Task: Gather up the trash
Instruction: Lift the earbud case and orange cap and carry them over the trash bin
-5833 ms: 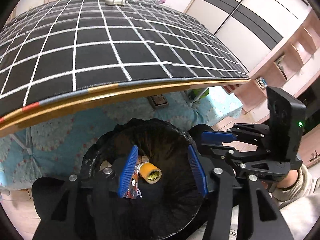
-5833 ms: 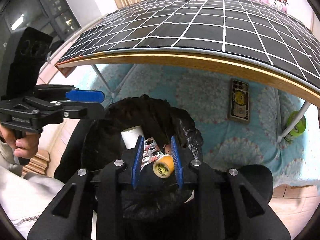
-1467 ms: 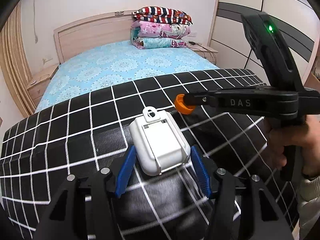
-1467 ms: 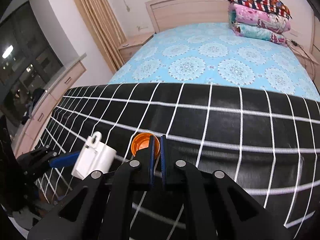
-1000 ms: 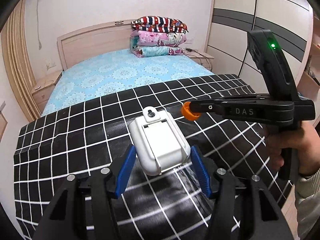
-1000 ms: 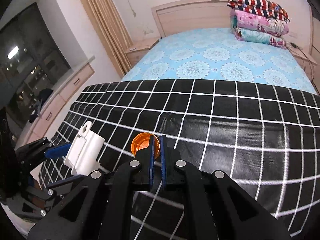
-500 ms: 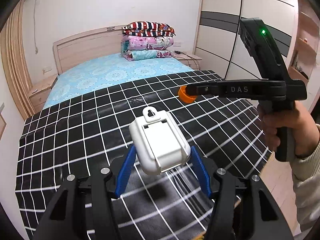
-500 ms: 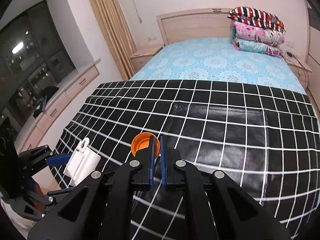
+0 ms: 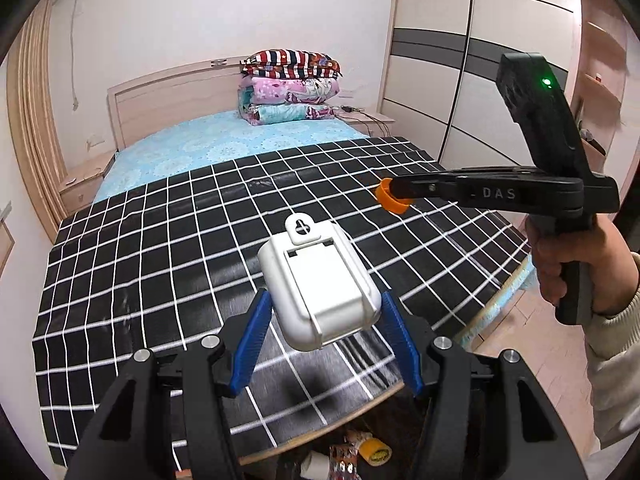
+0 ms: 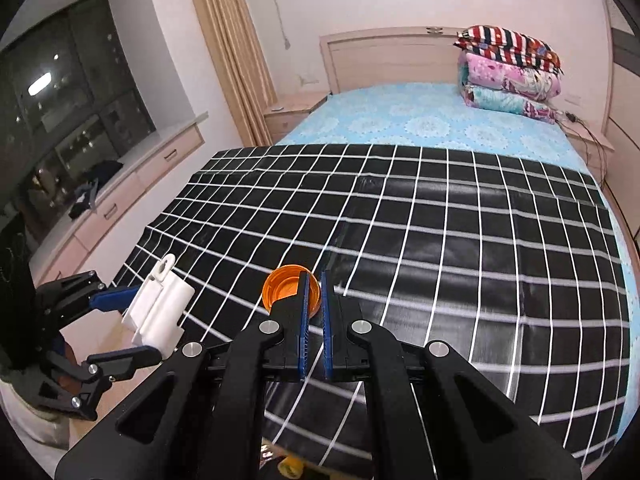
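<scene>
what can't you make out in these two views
- Trash bag: left wrist view, mostly hidden under the table edge and behind the left tongs.
- White plastic case: its far side faces away in both views.
- Orange cap: right wrist view, partly covered by the right tongs.

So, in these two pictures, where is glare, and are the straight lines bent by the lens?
Left wrist view: sheen on the black checked tablecloth, grid lines bow outward, dark corners. Right wrist view: brighter glare on the same cloth, and the night window reflects a lamp; white plastic box and orange plastic cap stay sharp.
</scene>
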`<state>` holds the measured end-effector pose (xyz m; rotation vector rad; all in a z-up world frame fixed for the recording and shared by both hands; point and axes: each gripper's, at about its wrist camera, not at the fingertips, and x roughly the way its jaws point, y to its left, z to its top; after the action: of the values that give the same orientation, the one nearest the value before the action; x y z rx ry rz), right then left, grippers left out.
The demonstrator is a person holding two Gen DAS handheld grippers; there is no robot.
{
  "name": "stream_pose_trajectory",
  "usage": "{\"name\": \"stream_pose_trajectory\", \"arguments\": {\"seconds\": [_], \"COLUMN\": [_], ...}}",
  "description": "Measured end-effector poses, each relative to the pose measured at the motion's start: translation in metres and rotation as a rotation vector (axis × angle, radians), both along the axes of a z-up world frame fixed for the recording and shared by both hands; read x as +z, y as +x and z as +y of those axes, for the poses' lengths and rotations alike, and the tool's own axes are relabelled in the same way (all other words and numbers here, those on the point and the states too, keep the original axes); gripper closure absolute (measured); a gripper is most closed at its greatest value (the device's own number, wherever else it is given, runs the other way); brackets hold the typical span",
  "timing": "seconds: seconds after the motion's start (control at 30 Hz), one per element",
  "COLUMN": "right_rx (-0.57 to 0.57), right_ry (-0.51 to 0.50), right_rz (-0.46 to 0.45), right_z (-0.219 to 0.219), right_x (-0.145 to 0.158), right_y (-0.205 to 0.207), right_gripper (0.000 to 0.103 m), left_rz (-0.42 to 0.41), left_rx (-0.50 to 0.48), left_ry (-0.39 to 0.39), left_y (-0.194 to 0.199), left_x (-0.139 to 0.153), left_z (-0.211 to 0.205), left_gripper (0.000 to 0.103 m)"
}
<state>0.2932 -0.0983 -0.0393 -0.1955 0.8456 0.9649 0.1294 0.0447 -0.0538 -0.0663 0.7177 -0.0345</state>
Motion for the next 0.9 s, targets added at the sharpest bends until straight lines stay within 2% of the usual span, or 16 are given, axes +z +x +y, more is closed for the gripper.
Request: {"name": "stream_pose_trajectory", "arguments": {"seconds": [0.53, 0.7, 0.9], "right_rx": [0.059, 0.091, 0.115], "right_ry": [0.013, -0.030, -0.086], "right_rz": [0.052, 0.088, 0.191], "right_z": [-0.047, -0.054, -0.055], "right_x": [-0.029, -0.057, -0.106], "right_y": [-0.080, -0.106, -0.130], "right_gripper": [0.097, 0.097, 0.097], "left_rz": [0.087, 0.153, 0.240], "left_rx": [-0.026, -0.067, -0.090], "left_ry": [-0.027, -0.038, -0.084], "left_y": [-0.059, -0.070, -0.085], "left_x": [-0.047, -0.072, -0.109], "left_z": [-0.015, -0.028, -0.039], "left_gripper": [0.048, 0.048, 0.048]}}
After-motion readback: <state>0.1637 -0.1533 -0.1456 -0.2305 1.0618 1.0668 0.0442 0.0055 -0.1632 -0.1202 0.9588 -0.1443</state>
